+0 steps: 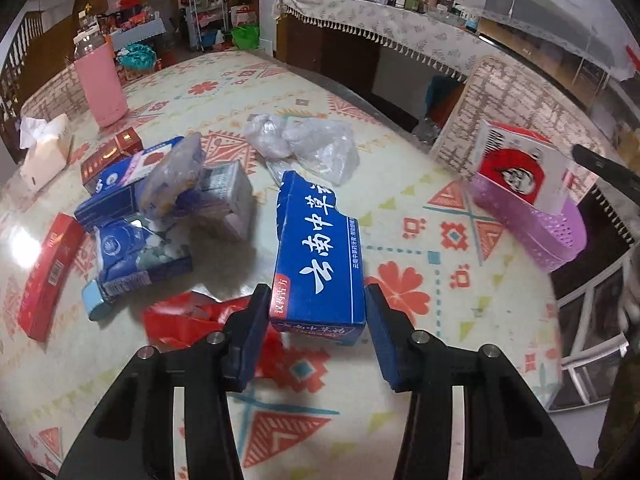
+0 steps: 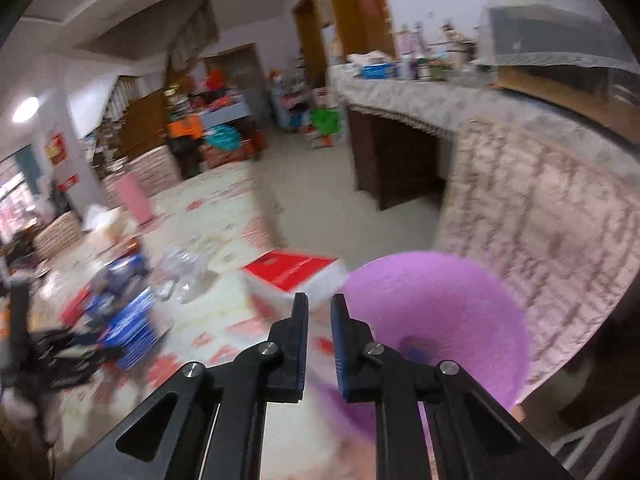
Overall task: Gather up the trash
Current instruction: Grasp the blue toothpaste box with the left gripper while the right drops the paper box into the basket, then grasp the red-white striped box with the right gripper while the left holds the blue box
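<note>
My left gripper (image 1: 316, 300) is open, its fingers on either side of the near end of a blue toothpaste box (image 1: 318, 252) lying on the table. A purple basket (image 1: 532, 216) at the right holds a red and white box (image 1: 516, 168). In the blurred right wrist view, my right gripper (image 2: 319, 304) is nearly shut and empty above the purple basket (image 2: 440, 304), with the red and white box (image 2: 296, 276) just beyond the fingertips. Crumpled clear plastic (image 1: 304, 144), blue packets (image 1: 136, 248) and red boxes (image 1: 48, 276) lie to the left.
A pink cylinder bin (image 1: 102, 84) and a tissue box (image 1: 44, 156) stand at the far left of the table (image 1: 440, 320). A chair back (image 1: 512, 100) is behind the basket. A cluttered sideboard (image 1: 380, 20) runs along the back.
</note>
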Demonstrator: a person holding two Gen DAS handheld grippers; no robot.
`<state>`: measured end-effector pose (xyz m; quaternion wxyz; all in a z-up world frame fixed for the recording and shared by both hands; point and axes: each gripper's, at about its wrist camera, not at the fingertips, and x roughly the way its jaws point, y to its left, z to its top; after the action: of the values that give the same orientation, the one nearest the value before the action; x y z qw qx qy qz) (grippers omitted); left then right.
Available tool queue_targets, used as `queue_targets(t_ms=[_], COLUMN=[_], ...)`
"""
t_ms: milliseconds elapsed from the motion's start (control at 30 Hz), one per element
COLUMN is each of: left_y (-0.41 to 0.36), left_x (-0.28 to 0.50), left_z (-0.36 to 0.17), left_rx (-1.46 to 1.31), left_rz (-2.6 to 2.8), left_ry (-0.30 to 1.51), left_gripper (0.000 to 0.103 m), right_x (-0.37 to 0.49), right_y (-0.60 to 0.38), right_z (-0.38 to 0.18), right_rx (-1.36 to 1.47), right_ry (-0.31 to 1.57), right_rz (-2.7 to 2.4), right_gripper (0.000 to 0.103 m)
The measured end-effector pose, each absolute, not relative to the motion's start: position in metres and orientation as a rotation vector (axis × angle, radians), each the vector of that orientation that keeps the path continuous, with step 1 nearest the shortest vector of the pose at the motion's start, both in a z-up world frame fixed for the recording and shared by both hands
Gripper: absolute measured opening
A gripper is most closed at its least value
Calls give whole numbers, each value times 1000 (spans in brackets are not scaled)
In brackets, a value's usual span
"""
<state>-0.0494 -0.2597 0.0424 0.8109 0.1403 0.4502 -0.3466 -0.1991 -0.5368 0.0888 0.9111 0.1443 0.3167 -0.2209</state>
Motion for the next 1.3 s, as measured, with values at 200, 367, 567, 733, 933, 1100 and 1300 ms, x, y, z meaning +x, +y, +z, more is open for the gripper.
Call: queue_targets(t_ms=[200, 367, 567, 733, 933, 1100, 1300], left_y=[-263, -262, -257, -250, -244, -259, -279], left_x=[-60, -62, -63, -62, -57, -51, -46], left_z=[40, 41, 40, 37, 36, 36, 20], left_rx=[301, 276, 243, 207, 160, 166, 226], left_rz=[-760, -761, -747, -738, -731, -718, -671], left_ry=[975, 990, 1005, 1024, 1039, 1028, 1049], left_gripper=[47, 47, 47, 47, 56, 67, 47], right_x=[-202, -200, -165, -134, -118, -136, -159], right_y=[-554, -543, -483, -454, -450, -451, -457], right_z=[71, 74, 64, 37, 22, 42, 66], right_rx=[426, 463, 331, 214, 217, 231, 259], right_ry=[658, 579, 691, 797, 835, 766, 703], right_rz=[-358, -246, -76, -118, -134, -137, -134], right_gripper=[84, 89, 90, 90, 71, 71, 71])
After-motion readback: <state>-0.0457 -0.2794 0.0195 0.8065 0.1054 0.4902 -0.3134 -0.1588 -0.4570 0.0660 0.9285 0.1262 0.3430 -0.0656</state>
